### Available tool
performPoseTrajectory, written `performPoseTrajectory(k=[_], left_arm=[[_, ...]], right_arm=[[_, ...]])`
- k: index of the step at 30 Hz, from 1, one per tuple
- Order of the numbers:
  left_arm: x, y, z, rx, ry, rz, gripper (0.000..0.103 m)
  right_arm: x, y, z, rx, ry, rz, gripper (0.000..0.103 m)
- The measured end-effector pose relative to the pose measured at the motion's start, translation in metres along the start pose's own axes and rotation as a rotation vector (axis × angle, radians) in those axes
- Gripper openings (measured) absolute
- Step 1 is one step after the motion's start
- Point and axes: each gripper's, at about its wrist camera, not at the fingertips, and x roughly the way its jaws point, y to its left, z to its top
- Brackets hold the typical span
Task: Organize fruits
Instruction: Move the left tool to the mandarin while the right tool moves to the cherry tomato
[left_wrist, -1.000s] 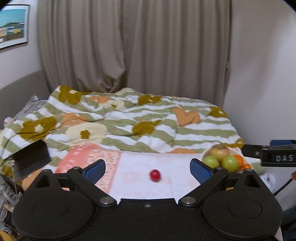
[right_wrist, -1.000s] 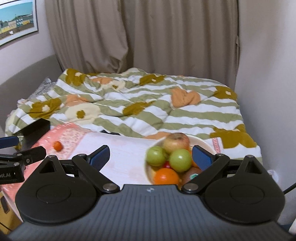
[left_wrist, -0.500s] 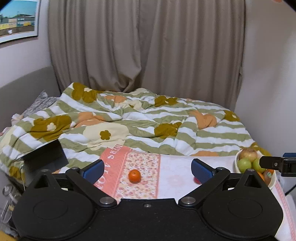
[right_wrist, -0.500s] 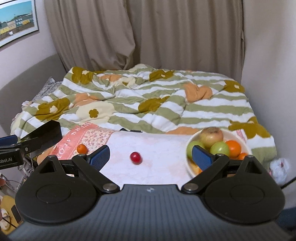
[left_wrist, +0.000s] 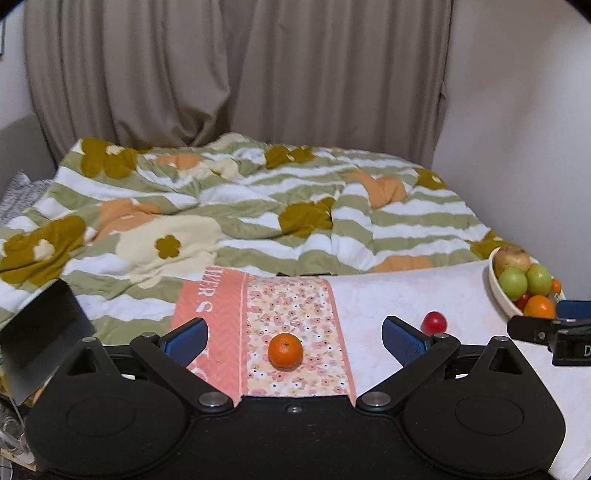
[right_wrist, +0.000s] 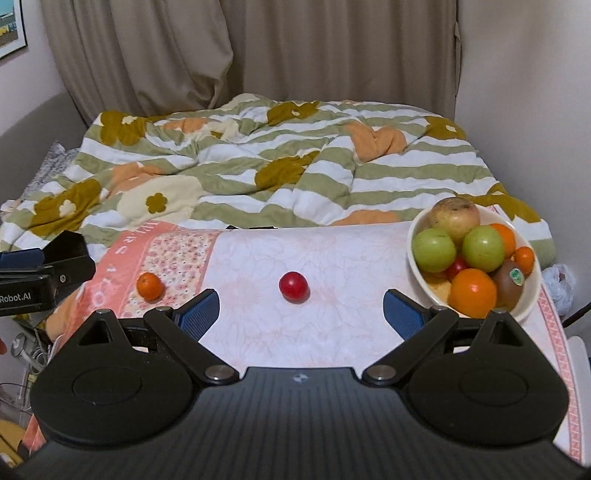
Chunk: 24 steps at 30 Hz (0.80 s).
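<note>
A small orange mandarin (left_wrist: 285, 350) lies on the floral cloth, right in front of my open left gripper (left_wrist: 293, 338), between its blue pads. A small red fruit (right_wrist: 293, 287) rests on the white cloth just ahead of my open right gripper (right_wrist: 301, 314); the same red fruit (left_wrist: 434, 322) shows in the left wrist view. The mandarin (right_wrist: 150, 286) also appears at the left in the right wrist view. A white bowl (right_wrist: 532, 295) at the right holds green apples, oranges, a kiwi and a brownish apple. Both grippers hold nothing.
The fruits lie on a table covered by a pink and white cloth (right_wrist: 332, 332). Behind it a bed carries a striped flowered quilt (right_wrist: 277, 166), with beige curtains beyond. A dark box (left_wrist: 40, 332) sits at the table's left end. The white wall stands close on the right.
Both grippers swung left and came closer to the table. The mandarin now lies centred between the left pads, and the red fruit centred ahead of the right gripper. Both stayed open.
</note>
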Motion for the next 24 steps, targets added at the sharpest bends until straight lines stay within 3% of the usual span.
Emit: performPoseTrajectory(k=[1,8,16,24], left_arm=[[0.007,0.002,0.001,0.004,0.01,-0.003,0.102],[0.053,0.011,-0.001,0.011,0.088,-0.018,0.098],[0.095,0.01,-0.01,0.025,0.179,-0.01,0.071],[0.116,0.001,-0.017,0.034,0.235,-0.005,0.06]], right_arm=[[0.007,0.002,0.002,0.001,0.0,-0.003,0.103],[0.057,0.006,0.014,0.003,0.037,0.004,0.103],[0.11,0.006,0.013,-0.018,0.101,0.012,0.103],[0.143,0.005,0.004,-0.063,0.169,0.003,0.095]])
